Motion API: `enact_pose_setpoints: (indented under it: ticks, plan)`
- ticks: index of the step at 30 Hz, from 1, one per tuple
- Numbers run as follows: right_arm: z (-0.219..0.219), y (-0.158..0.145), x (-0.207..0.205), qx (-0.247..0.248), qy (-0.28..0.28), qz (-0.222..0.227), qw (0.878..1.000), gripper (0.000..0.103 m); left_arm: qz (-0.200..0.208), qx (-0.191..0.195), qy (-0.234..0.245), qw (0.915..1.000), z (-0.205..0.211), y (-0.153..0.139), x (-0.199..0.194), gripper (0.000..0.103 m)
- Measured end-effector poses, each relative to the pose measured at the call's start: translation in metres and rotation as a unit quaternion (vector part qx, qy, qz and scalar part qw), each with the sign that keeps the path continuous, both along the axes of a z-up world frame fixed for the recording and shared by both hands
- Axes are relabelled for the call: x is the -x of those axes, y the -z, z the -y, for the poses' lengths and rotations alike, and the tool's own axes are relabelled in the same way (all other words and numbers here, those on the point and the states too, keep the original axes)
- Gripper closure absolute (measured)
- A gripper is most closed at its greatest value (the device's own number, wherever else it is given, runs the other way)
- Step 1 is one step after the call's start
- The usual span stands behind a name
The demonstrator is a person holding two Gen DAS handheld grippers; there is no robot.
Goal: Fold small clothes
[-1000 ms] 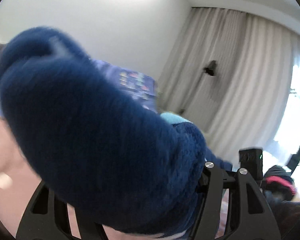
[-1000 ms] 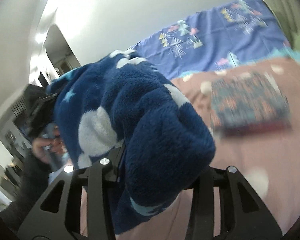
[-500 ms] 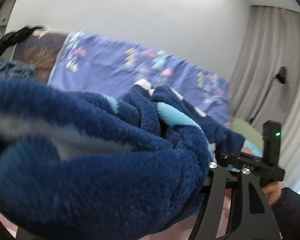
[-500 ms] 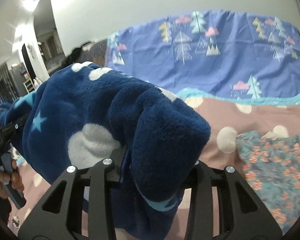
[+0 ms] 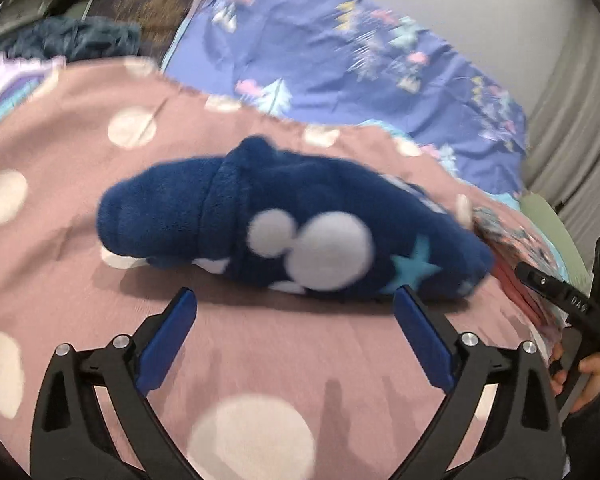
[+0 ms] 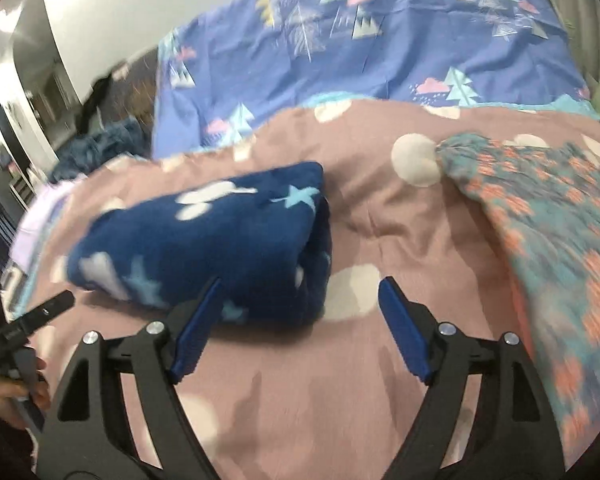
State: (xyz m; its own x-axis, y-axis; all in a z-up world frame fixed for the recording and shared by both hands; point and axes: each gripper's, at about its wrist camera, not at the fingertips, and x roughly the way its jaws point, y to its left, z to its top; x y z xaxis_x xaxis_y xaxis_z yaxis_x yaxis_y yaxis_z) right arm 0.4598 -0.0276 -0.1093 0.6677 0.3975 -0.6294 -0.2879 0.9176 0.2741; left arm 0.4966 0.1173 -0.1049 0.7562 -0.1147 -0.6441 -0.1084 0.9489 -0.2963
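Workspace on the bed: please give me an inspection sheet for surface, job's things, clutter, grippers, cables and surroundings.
Surface: pink bedspread with pale dots, lightly creased.
Job's things: navy fleece garment with white dots and light blue stars lies bundled on the bedspread, held by neither gripper; floral garment lies apart, to its right in the right wrist view.
Clutter: dark blue-grey fabric heap at the far edge.
Grippers: left gripper open; right gripper open.
Cables: nothing seen.
Surroundings: purple tree-print sheet, white wall, pale curtain.

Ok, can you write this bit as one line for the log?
left: open | right: open | fleece: folded, lying on bedspread | floral cloth: right of fleece
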Motion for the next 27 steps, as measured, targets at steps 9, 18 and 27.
enact_pose_setpoints:
  ticks: [9, 18, 27]
  plan:
    - [0.061, -0.051, 0.18, 0.019, 0.013, 0.129, 0.991, 0.002, 0.085, -0.127, -0.009, 0.9881, 0.007, -0.026, 0.227, 0.001]
    - [0.107, -0.083, 0.304, 0.043, 0.047, 0.193, 0.979, 0.002, 0.093, -0.142, -0.032, 0.985, 0.052, -0.066, 0.34, 0.001]
    - [0.103, -0.099, 0.365, 0.034, 0.019, 0.209, 0.977, 0.002, 0.065, -0.145, -0.007, 0.9873, 0.064, -0.086, 0.404, 0.001]
